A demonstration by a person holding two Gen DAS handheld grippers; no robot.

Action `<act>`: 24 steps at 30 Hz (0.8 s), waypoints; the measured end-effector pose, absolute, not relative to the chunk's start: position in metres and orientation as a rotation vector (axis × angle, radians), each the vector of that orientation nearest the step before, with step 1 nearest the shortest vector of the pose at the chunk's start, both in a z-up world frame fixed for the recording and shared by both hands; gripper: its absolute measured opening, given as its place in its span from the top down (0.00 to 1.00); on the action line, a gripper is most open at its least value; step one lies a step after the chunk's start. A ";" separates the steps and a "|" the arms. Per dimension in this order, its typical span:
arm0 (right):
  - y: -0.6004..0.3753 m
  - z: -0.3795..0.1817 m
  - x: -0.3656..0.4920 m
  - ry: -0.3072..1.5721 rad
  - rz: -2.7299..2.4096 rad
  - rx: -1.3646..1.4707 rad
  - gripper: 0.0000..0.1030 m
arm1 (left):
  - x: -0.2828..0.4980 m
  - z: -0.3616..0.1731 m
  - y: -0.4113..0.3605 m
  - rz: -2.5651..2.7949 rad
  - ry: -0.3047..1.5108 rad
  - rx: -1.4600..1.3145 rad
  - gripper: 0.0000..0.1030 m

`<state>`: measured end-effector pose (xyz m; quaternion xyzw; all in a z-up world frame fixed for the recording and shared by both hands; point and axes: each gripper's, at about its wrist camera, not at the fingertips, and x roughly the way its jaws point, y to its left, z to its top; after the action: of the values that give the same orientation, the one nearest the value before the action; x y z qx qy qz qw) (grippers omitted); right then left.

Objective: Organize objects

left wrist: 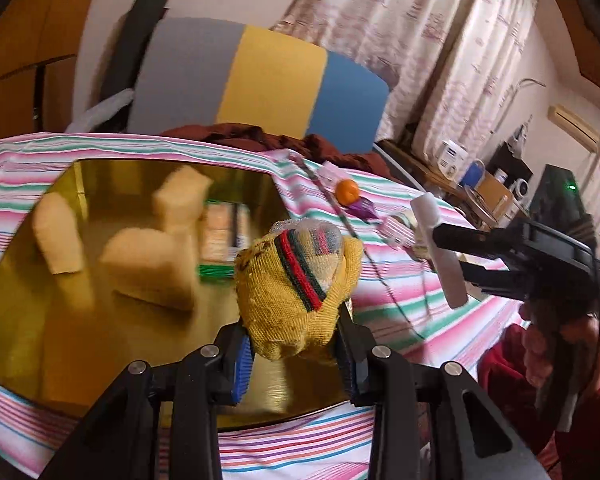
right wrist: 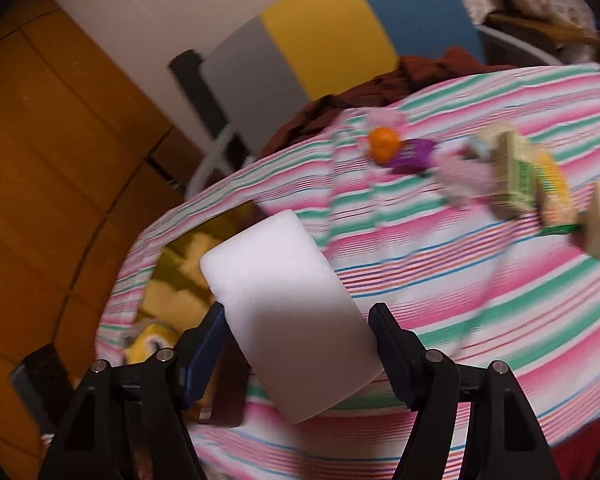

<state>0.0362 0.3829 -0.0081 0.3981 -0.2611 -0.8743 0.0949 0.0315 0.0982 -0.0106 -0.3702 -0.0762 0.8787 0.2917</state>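
Left wrist: left gripper [left wrist: 296, 364] clamps yellow sock [left wrist: 296, 280]; right gripper [right wrist: 300, 344] grips white block [right wrist: 288, 312].

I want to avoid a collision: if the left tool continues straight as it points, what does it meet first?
Probably the gold tray: the left tool, gripping a yellow knitted bundle, points down over it. Depth is unclear.

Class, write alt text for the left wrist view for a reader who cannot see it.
The left gripper clamps a yellow knitted bundle with red and green stripes above a gold tray holding pale sponge blocks. The right gripper carries a white block.
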 end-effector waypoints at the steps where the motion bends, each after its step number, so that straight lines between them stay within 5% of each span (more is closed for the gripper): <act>1: 0.369 -0.006 0.034 -0.759 -2.567 1.180 0.30 | 0.030 -0.010 0.089 2.360 -0.214 -0.987 0.66; 12: 0.251 -0.008 0.010 -0.550 -2.396 1.213 0.29 | 0.009 -0.025 0.010 2.530 -0.305 -1.090 0.66; 24: 0.187 -0.052 -0.021 -0.549 -2.261 1.369 0.28 | -0.009 -0.048 -0.029 2.611 -0.343 -1.228 0.65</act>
<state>-0.0211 0.1871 -0.0519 0.4947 -0.1983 -0.8172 0.2193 -0.0092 -0.0293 -0.0477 -0.4198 -0.1173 0.8923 0.1175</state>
